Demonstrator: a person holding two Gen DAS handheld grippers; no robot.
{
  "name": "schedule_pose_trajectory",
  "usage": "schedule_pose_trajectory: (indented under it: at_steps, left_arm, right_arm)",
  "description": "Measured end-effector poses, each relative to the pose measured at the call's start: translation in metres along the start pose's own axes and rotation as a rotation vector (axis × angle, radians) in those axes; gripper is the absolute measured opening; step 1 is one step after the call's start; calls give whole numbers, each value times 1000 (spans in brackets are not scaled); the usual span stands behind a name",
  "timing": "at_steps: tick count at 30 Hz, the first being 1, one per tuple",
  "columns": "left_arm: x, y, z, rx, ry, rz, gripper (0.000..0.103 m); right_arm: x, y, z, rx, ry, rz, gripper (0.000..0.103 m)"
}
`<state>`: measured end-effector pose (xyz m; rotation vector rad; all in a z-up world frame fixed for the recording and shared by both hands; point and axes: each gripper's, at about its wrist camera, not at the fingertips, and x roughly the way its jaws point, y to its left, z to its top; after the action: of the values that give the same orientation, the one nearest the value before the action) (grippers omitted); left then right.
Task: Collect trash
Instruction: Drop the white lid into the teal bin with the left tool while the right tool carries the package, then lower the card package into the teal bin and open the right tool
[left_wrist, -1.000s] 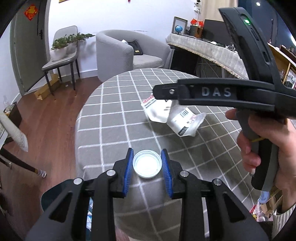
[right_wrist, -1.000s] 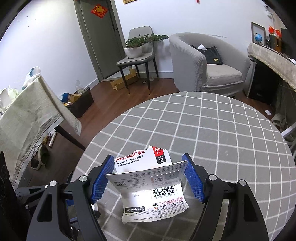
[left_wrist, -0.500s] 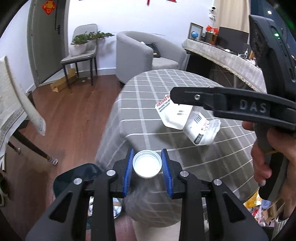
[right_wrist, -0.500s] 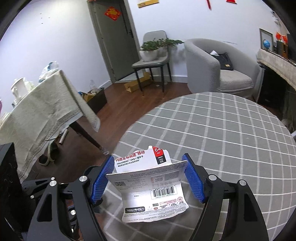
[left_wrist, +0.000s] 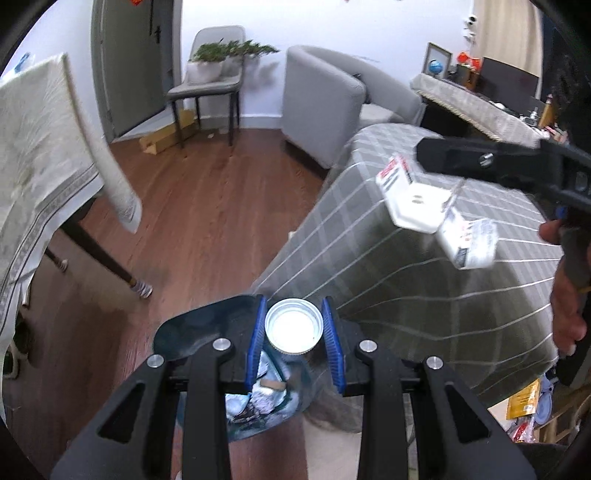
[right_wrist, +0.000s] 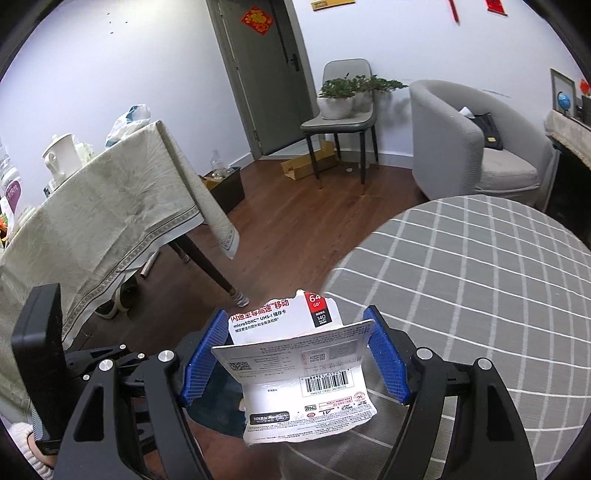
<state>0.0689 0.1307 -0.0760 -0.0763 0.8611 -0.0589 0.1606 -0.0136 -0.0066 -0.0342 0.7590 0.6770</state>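
Left gripper clamps cap, right gripper pinches card pack — both nearing bin beside bench; next, drop in.

Living room, white walls, brown wood floor.
The grey armchair sits at the back wall; just left of it a grey chair carries potted plants, then a dark door. In front of the armchair, the round surface in grey checked cloth.
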Motion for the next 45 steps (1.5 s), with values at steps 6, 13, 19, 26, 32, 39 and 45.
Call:
schedule_pose_trajectory:
  at_steps: [6,13,19,26,32,39,45]
  left_arm:
    - [14,34,-17,-36,87,33,33]
    - [31,63,-32,-82,186,35,33]
    - [37,78,-38,-104,231,42,33]
    - [31,96,-41,-132,227,37,50]
    - [16,104,-36,-145,184,34,56]
    - [-8,110,-28,-150,101,38,52]
    - [-25,111,-17,-162,42,30,49]
  right_arm:
    - [21,22,1,-16,21,32,76]
    - [46,50,0,-50,55,51,76]
    - [68,71,-1,-79,84,70,76]
    - [88,86,-6,-101,117,73,76]
    - [105,90,-12,-110,153,58,76]
    - [127,95,-23,-107,208,48,76]
    - [148,103,-36,-120,260,33,76]
